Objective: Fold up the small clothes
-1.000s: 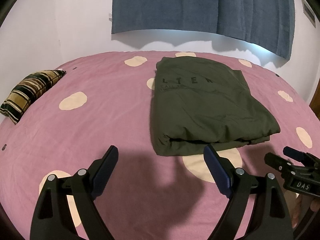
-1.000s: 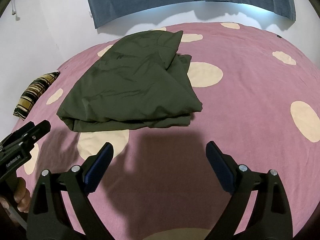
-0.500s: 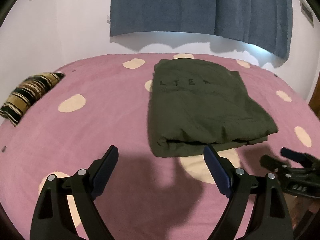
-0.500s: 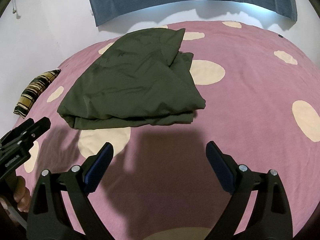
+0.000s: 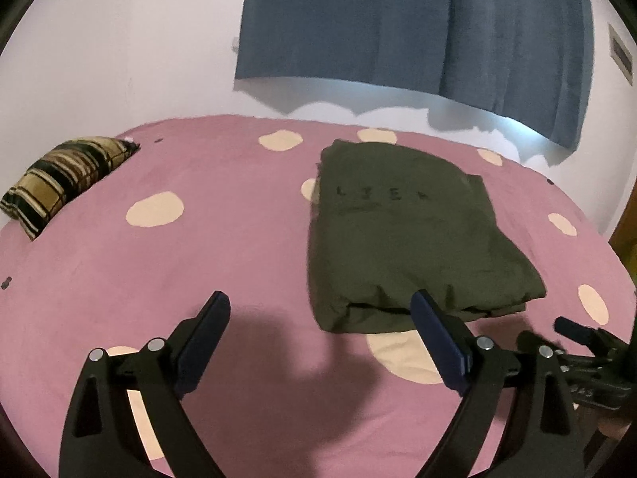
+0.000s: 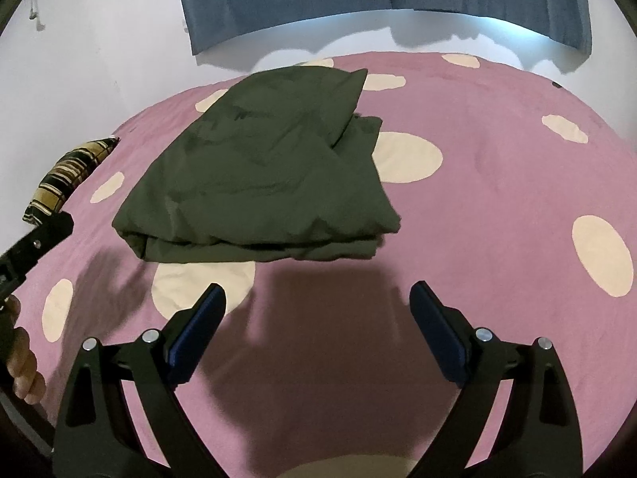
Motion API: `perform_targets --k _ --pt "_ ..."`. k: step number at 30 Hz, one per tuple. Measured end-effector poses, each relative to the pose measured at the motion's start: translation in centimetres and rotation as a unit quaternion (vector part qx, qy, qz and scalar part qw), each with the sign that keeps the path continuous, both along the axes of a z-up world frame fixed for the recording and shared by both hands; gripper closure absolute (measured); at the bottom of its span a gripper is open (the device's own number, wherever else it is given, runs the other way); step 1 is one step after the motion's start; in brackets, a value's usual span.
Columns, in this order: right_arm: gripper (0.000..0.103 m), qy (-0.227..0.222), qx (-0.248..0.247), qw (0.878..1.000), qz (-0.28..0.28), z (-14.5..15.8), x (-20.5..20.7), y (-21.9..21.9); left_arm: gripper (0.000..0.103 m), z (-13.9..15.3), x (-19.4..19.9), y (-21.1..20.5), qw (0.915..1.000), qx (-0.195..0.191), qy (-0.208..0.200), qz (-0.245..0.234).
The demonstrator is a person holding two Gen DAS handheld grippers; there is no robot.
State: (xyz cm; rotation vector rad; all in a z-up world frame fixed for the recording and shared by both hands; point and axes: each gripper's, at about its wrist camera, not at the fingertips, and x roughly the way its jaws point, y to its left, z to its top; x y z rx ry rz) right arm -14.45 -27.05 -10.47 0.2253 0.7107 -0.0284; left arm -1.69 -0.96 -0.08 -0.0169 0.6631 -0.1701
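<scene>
The left gripper [image 5: 320, 310] hangs over the bed [image 5: 223, 247] with its jaws spread wide and nothing between them; its 2 blue-padded fingers [image 5: 436, 338] point toward the far wall. The olive-green garment [image 5: 402, 235] lies folded into a rough rectangle on the pink bedspread, ahead of these jaws and off to their right, its thick folded edge nearest the right finger, which overlaps that edge in the left wrist view, though contact cannot be told. Faint dark lettering shows across the garment's far half. The right gripper [image 6: 318, 310] also has its jaws spread apart and empty, held above bare bedspread, with the same garment [image 6: 262, 175] ahead and slightly left of them, clearly short of touching. From this side a loose flap at the garment's far right end sticks out from under the top layer. A cream spot of the bedspread [image 6: 477, 127] peeks out under the garment's near edge, just ahead of the right gripper's left finger [image 6: 195, 330]. A striped brown and black pillow [image 5: 59, 179] sits far to the left of both jaws, near the wall. A blue curtain [image 5: 418, 28] hangs on the wall beyond the bed. At the left edge of the right wrist view a hand [image 6: 22, 370] grips the other tool's handle.
</scene>
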Motion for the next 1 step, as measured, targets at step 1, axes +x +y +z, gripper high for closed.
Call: perform_targets --k 1 --pt "0.010 0.000 0.000 1.000 -0.001 0.09 0.05 -0.21 0.012 -0.05 0.09 0.28 1.0000 -0.002 0.001 0.004"
